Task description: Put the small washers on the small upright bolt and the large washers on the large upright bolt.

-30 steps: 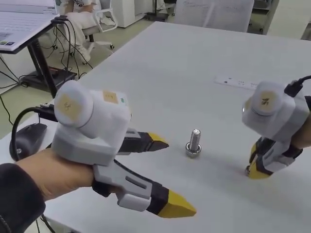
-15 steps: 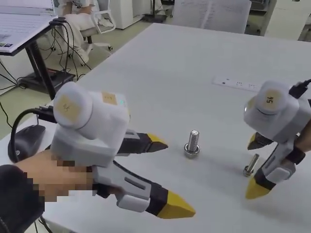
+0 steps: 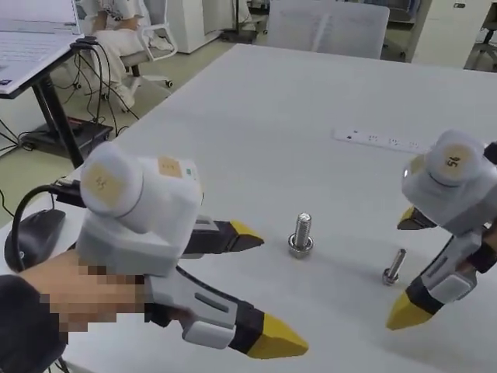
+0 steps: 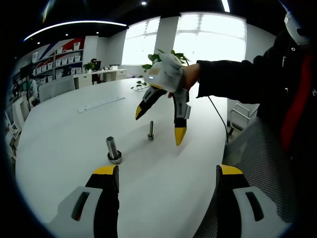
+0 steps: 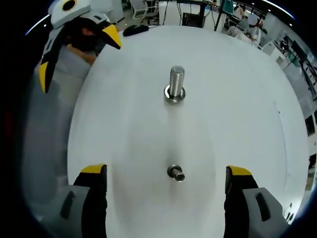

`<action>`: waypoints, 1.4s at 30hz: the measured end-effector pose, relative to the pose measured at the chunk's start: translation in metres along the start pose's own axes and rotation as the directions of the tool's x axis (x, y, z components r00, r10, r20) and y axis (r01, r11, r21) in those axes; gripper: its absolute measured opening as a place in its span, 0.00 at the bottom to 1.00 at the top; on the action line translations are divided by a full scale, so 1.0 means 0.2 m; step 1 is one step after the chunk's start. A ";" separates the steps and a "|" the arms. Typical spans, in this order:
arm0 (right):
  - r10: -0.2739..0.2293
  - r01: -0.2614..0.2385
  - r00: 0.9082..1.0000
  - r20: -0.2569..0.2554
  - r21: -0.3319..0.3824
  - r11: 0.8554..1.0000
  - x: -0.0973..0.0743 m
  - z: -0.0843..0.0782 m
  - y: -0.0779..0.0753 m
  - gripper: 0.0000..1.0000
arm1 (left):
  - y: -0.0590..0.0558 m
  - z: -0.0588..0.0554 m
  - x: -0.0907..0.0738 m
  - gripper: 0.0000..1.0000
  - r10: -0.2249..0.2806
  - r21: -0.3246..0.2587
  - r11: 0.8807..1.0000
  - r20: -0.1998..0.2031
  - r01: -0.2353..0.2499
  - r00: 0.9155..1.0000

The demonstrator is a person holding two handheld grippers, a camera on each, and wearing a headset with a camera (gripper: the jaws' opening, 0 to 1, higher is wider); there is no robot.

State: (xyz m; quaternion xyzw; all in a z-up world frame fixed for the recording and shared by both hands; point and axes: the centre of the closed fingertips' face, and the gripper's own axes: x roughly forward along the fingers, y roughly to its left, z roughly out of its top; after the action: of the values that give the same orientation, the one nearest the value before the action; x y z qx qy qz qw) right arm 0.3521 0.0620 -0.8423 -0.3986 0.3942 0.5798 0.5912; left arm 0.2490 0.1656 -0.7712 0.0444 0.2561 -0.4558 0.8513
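a wide white table (image 3: 256, 101) carries the work, bare apart from the bolts and a white power strip (image 3: 379, 141) lying well beyond them. past its far edge stands a pale chair (image 3: 326, 27), and off the left side is a dark desk (image 3: 31, 58) with cables hanging toward the floor. the table's near left edge runs close beside the left gripper (image 3: 273, 289), while the top between the bolts and the strip lies open. the large bolt (image 3: 301, 235) stands upright near the middle with a ring at its base; i cannot tell whether that is a washer or the bolt's head. the small bolt (image 3: 394, 266) stands upright to its right, well apart from it. the right gripper (image 3: 401, 267) hangs over the small bolt with jaws spread wide, one on either side and neither touching it. a second ago those jaws were pressed together low on the table at that spot. the left gripper is spread too, holding nothing, tips toward the large bolt as before.
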 end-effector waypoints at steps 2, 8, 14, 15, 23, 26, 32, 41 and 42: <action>-0.015 0.015 1.000 0.014 0.005 1.000 -0.02 0.00 0.00 1.00 | 0.00 0.00 0.00 0.80 -0.003 0.001 1.000 -0.002 0.003 1.000; -0.054 0.050 0.995 0.088 0.055 0.997 -0.08 0.03 0.02 1.00 | 0.00 0.00 0.00 0.80 -0.004 0.002 1.000 0.002 0.004 1.000; -0.105 0.092 0.984 0.141 0.098 0.991 -0.14 0.04 0.03 1.00 | 0.00 0.00 0.00 0.80 -0.007 0.008 1.000 0.006 0.007 1.000; -0.114 0.097 0.981 0.159 0.111 0.989 -0.16 0.05 0.03 1.00 | 0.00 0.00 0.00 0.80 -0.008 0.010 1.000 0.006 0.008 1.000; -0.180 0.139 0.957 0.226 0.186 0.973 -0.24 0.02 0.07 1.00 | 0.00 0.02 0.00 0.80 -0.003 0.020 1.000 0.014 0.003 1.000; -0.200 0.149 0.947 0.252 0.209 0.967 -0.27 0.02 0.10 1.00 | 0.00 0.02 0.00 0.80 -0.004 0.020 1.000 0.013 0.003 1.000; -0.249 0.167 0.918 0.310 0.269 0.949 -0.31 0.02 0.15 1.00 | 0.00 0.03 -0.01 0.80 0.002 0.021 1.000 0.026 -0.003 1.000; -0.303 0.188 0.884 0.356 0.323 0.927 -0.35 0.01 0.24 1.00 | 0.01 0.05 -0.03 0.81 0.009 0.029 1.000 0.039 -0.010 0.999; -0.308 0.188 0.878 0.367 0.329 0.925 -0.35 0.01 0.25 1.00 | 0.01 0.06 -0.04 0.81 0.010 0.030 0.999 0.042 -0.012 0.999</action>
State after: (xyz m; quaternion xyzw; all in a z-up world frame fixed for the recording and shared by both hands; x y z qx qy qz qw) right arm 0.3008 0.0386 -0.7768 -0.2261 0.2848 0.5067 0.7817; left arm 0.2512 0.1685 -0.7576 0.0493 0.2311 -0.4558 0.8582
